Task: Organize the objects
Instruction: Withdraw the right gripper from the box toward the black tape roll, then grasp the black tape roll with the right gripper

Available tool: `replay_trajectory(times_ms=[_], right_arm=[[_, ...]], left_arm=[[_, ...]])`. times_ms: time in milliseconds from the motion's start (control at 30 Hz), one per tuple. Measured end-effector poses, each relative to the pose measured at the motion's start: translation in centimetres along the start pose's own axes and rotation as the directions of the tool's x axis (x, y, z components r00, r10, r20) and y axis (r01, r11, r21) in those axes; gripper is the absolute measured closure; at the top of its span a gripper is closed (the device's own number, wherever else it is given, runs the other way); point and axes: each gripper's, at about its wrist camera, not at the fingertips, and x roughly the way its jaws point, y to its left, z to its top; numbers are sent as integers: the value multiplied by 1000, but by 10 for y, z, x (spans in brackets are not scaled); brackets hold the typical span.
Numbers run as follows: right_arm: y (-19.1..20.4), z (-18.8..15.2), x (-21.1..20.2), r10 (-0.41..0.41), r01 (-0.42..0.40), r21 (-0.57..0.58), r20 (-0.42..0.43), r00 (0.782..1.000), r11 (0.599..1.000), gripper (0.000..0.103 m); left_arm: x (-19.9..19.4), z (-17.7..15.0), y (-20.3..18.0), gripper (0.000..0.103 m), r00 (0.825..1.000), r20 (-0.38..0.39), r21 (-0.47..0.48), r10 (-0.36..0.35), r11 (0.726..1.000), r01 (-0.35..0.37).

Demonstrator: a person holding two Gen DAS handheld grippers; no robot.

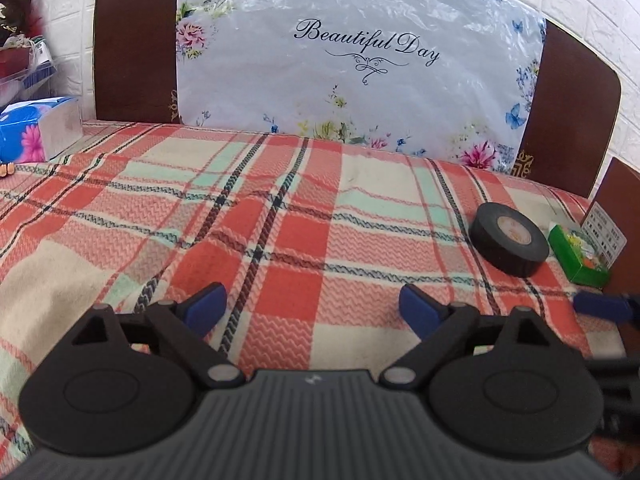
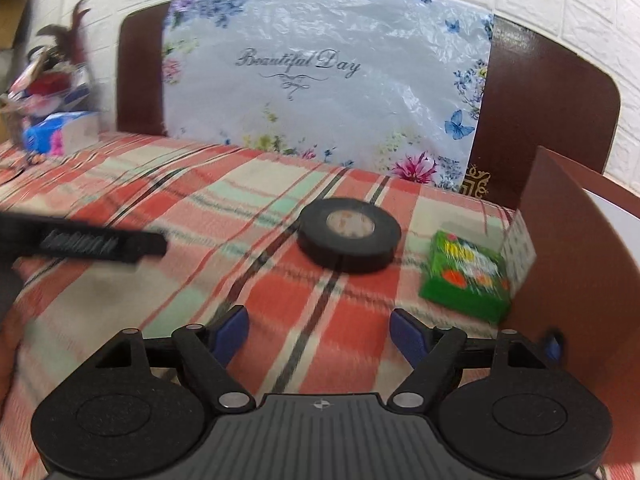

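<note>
A black tape roll [image 1: 509,239] lies flat on the plaid cloth at the right; it also shows in the right wrist view [image 2: 349,239], ahead of my right gripper [image 2: 319,334]. A small green box [image 1: 579,256] lies just right of it, against a brown box wall, and shows in the right wrist view [image 2: 466,274] too. My left gripper [image 1: 312,310] is open and empty over the cloth, left of the roll. My right gripper is open and empty. Its blue fingertip [image 1: 600,306] shows at the right edge of the left wrist view.
A brown cardboard box [image 2: 580,264] stands at the right. A floral cushion [image 1: 352,68] leans on the wooden headboard [image 1: 132,52] behind. A blue tissue box [image 1: 32,128] and clutter sit at the far left. The left gripper's black body [image 2: 84,244] reaches in from the left.
</note>
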Motion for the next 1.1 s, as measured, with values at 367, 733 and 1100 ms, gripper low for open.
replay_trajectory(times_ms=[367,733,1100], right_arm=[[-17,33,56,11,-9,92,-13,1000,996,27],[-5,-32,-42,131,-130,35,-23,991,991,26],[-24,-117,-165,51,-49,62,-30,998,997,27]], left_arm=[[2,0,8,8,999,17,-37,-27,999,28],[4,1,5,8,1000,8,-19,-14,1000,15],[-9,-3,-22,7,997,-70,119,44,992,-36]])
